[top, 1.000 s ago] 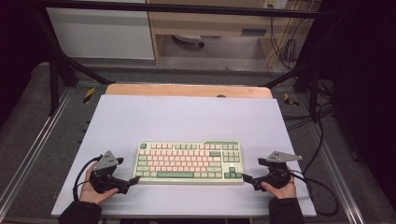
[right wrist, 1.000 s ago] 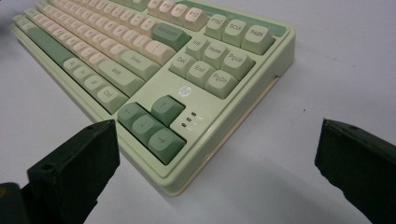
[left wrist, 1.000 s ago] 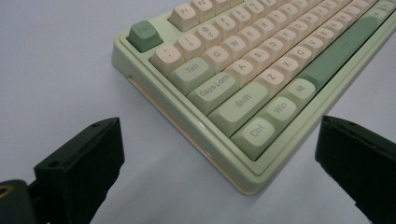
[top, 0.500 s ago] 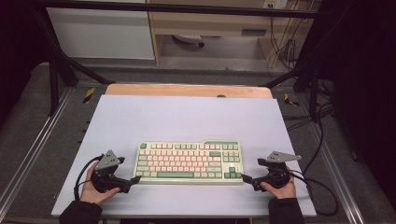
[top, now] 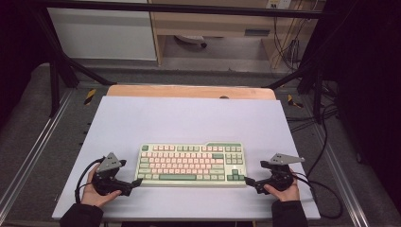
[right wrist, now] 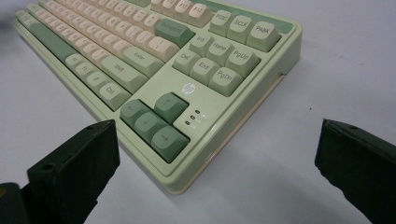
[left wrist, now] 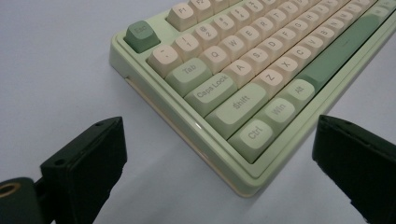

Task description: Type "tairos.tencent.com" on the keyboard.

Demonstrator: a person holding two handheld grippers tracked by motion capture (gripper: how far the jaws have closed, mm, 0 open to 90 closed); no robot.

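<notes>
Grippers sit almost where they were a second ago, the right gripper point(top: 249, 181) a shade closer to the pale green keyboard with cream and pink keys point(top: 191, 164), which lies unmoved near the front of the white table top point(top: 189, 118). The left gripper point(top: 136, 182) points at its front left corner. From above, jaw spread is too small to judge; each gripper view shows its black jaws wide apart, a keyboard corner between them, untouched, with legible Ctrl and arrow keys.
</notes>
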